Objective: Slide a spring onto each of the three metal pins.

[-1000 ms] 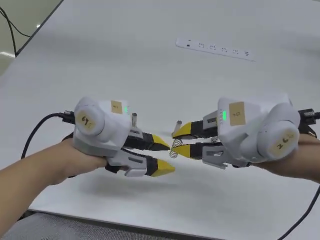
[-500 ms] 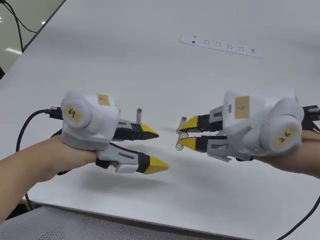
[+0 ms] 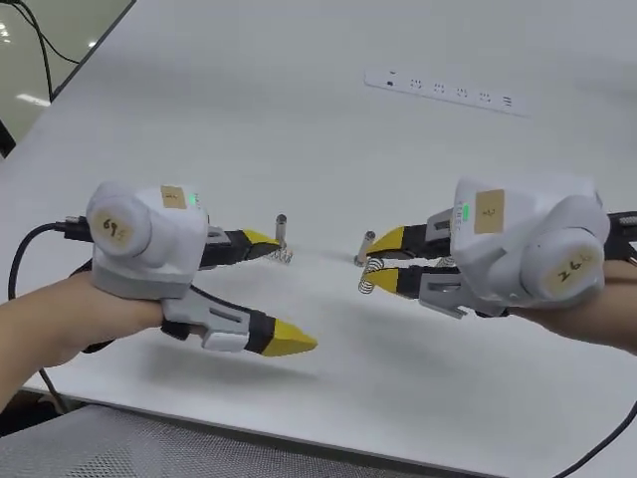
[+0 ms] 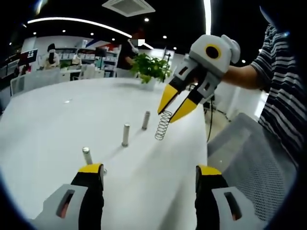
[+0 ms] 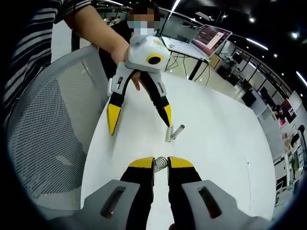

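We are pinching the spring in the nearly closed right claw at mid-frame, just beside a pin. The left claw is gaping wide, empty. We judge that lining the coil up squarely over the pin's tip matters most.

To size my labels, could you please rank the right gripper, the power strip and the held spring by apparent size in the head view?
1. right gripper, largest, though nearest the camera
2. power strip
3. spring

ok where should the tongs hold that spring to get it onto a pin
By its top coils, pinched across the sides, as the right tongs hold the spring: it hangs with its lower end open and free to drop over an upright pin.
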Available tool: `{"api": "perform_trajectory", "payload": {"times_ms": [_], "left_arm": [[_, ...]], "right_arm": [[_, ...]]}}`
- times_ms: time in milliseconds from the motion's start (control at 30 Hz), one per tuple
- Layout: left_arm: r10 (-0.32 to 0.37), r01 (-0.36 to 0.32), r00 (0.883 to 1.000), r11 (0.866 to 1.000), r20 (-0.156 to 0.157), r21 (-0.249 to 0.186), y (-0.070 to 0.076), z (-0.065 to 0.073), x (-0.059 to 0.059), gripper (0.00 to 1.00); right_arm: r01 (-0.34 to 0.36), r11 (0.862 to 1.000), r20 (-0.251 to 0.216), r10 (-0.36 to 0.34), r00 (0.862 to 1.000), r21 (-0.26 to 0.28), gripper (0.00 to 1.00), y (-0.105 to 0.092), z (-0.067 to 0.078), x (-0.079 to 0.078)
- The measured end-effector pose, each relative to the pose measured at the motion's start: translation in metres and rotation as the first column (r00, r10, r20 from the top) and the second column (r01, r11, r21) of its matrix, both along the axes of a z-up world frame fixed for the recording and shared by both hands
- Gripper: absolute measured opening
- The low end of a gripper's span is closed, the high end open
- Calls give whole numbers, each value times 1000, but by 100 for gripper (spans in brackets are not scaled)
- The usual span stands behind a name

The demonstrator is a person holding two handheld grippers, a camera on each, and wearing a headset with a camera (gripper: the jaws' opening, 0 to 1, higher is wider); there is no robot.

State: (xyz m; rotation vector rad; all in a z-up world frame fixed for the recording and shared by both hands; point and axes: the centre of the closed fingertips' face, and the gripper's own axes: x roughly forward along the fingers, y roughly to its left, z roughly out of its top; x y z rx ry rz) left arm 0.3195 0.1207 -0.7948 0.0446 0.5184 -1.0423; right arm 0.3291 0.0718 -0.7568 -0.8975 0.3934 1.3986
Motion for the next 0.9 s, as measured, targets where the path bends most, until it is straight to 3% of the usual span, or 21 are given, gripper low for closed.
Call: {"api": "perform_trajectory", "payload": {"times_ms": [233,367,900], "left_arm": [[53,-53,998,999,16,8,21,2,10,90],[70,-70,997,997,41,10,28,4,14,98],[126,-126,991,992,52,-10,43,9,20,98]], "right_arm": [[15,1000,11,-15,1000,-5,7,-3,-2,5],[26,1000,12,-26,1000,-10,7,-5,-3,7],[110,994,24,-110,994,-5,7,-14,-1,34]]}}
